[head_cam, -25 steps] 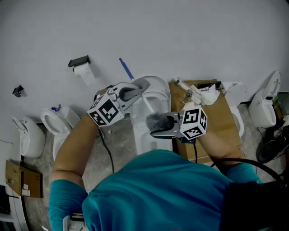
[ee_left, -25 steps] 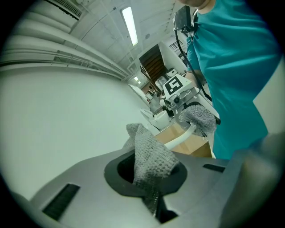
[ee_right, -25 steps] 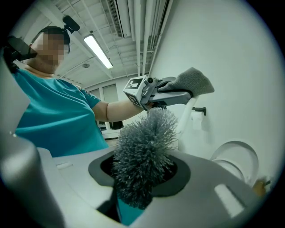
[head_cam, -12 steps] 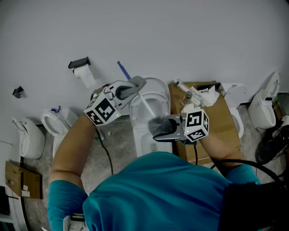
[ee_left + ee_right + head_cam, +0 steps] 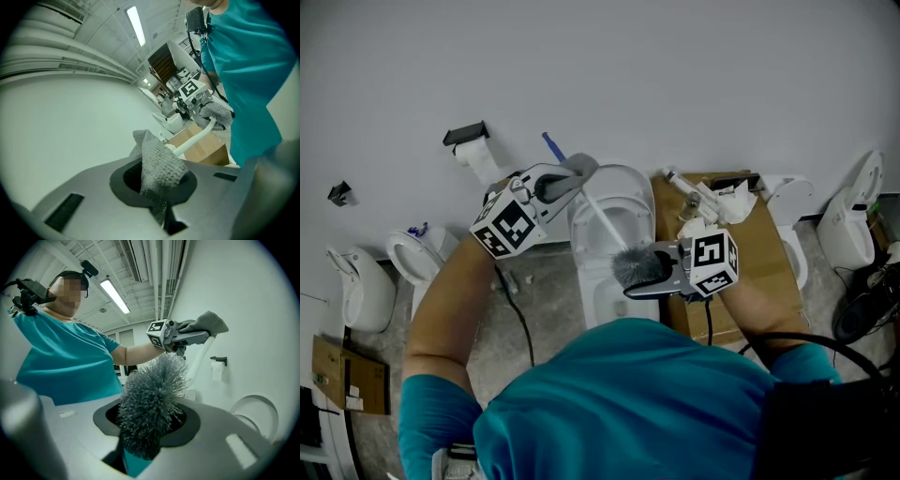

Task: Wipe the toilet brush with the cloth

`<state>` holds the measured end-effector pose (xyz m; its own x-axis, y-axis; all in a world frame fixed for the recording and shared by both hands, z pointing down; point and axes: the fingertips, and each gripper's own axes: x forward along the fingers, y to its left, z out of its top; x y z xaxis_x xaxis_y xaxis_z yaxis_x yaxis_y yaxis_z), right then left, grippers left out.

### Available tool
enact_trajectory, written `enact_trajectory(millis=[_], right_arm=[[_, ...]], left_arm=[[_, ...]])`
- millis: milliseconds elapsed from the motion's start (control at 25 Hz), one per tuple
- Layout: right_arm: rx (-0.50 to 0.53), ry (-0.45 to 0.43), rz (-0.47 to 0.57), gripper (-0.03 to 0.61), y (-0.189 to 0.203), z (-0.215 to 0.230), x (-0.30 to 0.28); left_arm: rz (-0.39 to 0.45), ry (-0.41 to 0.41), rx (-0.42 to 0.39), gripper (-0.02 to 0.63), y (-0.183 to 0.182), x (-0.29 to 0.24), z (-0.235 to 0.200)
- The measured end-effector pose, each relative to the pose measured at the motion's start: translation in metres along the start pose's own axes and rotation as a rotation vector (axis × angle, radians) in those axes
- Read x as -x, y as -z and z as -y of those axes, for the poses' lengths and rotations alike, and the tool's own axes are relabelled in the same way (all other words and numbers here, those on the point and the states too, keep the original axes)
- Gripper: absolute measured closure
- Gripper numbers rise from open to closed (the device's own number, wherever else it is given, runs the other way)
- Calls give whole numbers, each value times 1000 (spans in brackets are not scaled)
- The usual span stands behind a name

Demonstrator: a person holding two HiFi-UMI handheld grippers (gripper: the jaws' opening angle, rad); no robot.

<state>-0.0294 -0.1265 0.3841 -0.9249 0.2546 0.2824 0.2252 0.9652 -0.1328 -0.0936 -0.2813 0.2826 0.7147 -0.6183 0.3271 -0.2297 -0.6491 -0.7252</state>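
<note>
Right gripper sits nearest the person's body, its jaws partly closed on the grey bristle head of the toilet brush, which bulges out between them. The brush's white handle slants up and away to the left gripper. That gripper's jaws pinch the grey cloth, which lies over the handle's upper part. Beneath the handle stands a white toilet, with a cardboard box beside it. A toilet roll hangs on the wall behind.
</note>
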Motion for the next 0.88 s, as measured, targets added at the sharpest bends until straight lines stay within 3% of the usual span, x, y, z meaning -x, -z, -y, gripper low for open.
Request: enact_trajectory(millis=[880], right_arm=[[23,-23,13,422,2,8,17]], left_arm=[[-32,-27,-37,601,3,-8,-25]])
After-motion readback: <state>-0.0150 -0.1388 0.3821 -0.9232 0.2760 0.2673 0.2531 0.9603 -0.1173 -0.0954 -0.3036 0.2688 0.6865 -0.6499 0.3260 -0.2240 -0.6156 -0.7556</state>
